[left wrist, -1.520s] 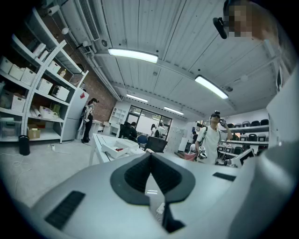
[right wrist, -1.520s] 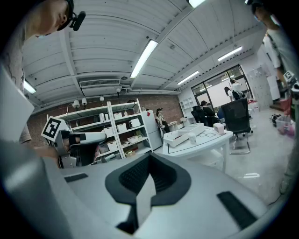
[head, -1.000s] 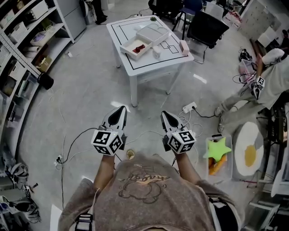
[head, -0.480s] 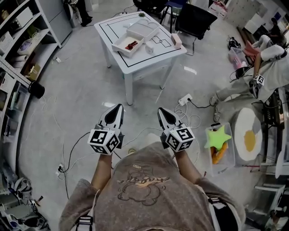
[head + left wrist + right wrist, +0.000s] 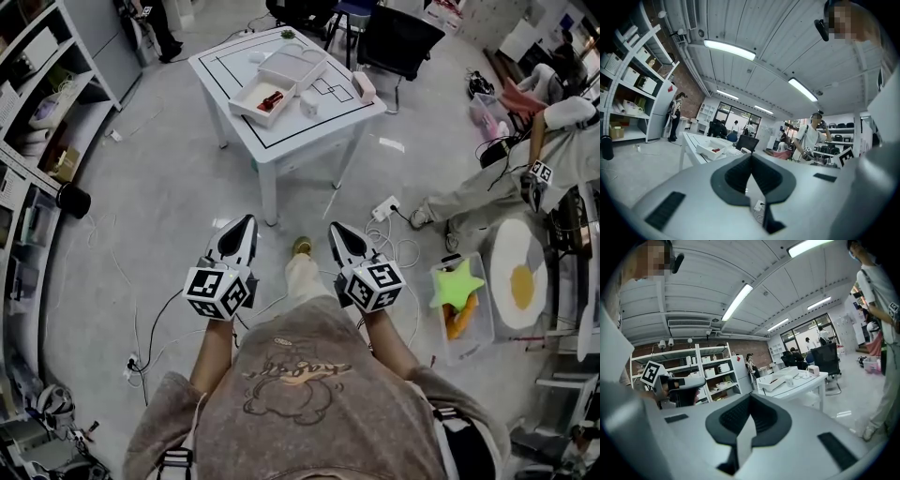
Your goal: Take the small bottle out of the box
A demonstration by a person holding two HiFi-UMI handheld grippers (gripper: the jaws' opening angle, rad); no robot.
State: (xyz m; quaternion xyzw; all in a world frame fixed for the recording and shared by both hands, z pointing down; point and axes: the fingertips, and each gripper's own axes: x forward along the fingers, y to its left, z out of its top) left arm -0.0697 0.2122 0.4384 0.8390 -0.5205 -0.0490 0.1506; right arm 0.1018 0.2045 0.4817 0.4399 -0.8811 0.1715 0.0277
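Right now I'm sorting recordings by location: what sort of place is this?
Probably a robotics or data-collection lab. A white table marked with black lines stands on an open floor, storage shelves line the wall, and a power strip with loose cables lies on the floor.

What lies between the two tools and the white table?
In the head view, bare floor up to the table, save the person's shoe between the left tool and right tool.

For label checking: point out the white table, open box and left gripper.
white table (image 5: 323, 120): head view, bare top.
open box (image 5: 253, 105): head view, bare floor.
left gripper (image 5: 246, 221): head view, tips of its jaws.
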